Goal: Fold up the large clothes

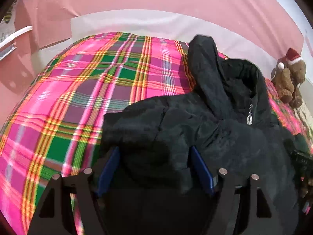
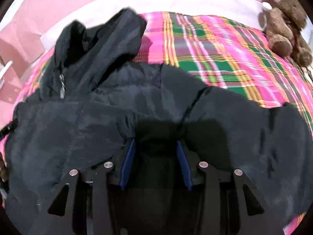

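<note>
Mid-fold: both tools are clamped on bunched fabric of the black jacket (image 1: 205, 129), which lies on the plaid bed (image 1: 78, 98), hood toward the far edge near the teddy (image 1: 289, 78). Left tool (image 1: 154, 168) grips a thick wad at the jacket's left edge, jaws wide around it. Right tool (image 2: 156, 160) pinches a fold on its right side, jaws narrower. Likely next: carry both held edges over the body together, keeping them level, then let go.
</note>
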### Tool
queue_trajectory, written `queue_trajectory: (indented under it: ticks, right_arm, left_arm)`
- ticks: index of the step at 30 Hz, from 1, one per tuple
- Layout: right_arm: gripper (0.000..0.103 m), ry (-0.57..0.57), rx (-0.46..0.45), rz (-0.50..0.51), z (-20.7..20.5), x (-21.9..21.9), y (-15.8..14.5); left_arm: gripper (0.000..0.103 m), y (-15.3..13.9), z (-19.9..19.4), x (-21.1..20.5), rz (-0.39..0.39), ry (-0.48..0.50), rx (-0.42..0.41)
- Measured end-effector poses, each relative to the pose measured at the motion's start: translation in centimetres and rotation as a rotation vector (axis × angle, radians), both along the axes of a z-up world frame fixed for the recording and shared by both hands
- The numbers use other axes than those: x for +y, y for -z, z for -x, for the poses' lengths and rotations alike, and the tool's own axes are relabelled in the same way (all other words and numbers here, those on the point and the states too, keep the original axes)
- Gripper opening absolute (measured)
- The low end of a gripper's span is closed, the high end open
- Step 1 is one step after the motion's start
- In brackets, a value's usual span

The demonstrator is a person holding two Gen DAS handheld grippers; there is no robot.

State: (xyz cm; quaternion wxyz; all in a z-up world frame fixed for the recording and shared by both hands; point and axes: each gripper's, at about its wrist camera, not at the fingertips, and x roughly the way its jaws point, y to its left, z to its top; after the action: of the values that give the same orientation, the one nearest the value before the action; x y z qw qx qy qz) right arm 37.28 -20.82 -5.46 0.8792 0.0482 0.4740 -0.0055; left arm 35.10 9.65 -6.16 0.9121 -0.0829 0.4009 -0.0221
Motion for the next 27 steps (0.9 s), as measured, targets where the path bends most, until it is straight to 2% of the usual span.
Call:
queue_trajectory:
  ticks: [3, 5, 6, 8, 10, 13, 17, 22, 24, 27]
  right_arm:
    - [0.043, -0.016, -0.094, -0.01, 3.6, 0.5, -3.2]
    - [0.043, -0.047, -0.119, -0.011, 5.4, 1.2, -3.7]
    - [0.043, -0.062, -0.104, -0.001, 5.7, 1.6, -3.3]
    - [0.043, -0.075, -0.034, 0.026, 5.2, 2.1, -1.0]
    - [0.043, -0.08, 0.006, 0.007, 4.6, 1.8, 1.2]
    - [0.044, -0.075, -0.009, -0.013, 4.5, 1.3, 1.5]
    - [0.044, -0.056, 0.0, 0.0, 6.0, 1.1, -0.2]
    - [0.045, -0.046, -0.083, -0.049, 12.6, 1.1, -3.7]
    - [0.045, -0.026, -0.106, -0.073, 15.6, 1.0, -4.6]
    - [0.052, -0.008, -0.133, -0.114, 19.5, 0.9, -5.5]
  left_arm:
    - [0.073, -2.7, 3.1, 0.4, 0.063, 0.035, -0.068]
    - [0.073, -3.5, 5.0, -0.2, 0.032, 0.066, -0.106]
    - [0.073, -3.3, 5.4, -0.6, 0.022, 0.08, -0.1]
    - [0.073, -1.4, 5.2, -1.1, -0.003, 0.086, -0.039]
    - [0.073, 0.7, 4.4, -1.4, -0.016, 0.077, 0.022]
    - [0.073, 1.2, 4.3, -1.9, -0.039, 0.068, 0.027]
    - [0.073, -0.5, 5.8, -2.5, -0.078, 0.05, 0.022]
    - [0.073, -3.6, 11.0, -4.1, -0.099, 0.056, -0.034]
    - [0.073, -4.5, 13.4, -4.8, -0.067, 0.069, -0.053]
    - [0.073, -5.5, 17.3, -6.5, -0.05, 0.089, -0.087]
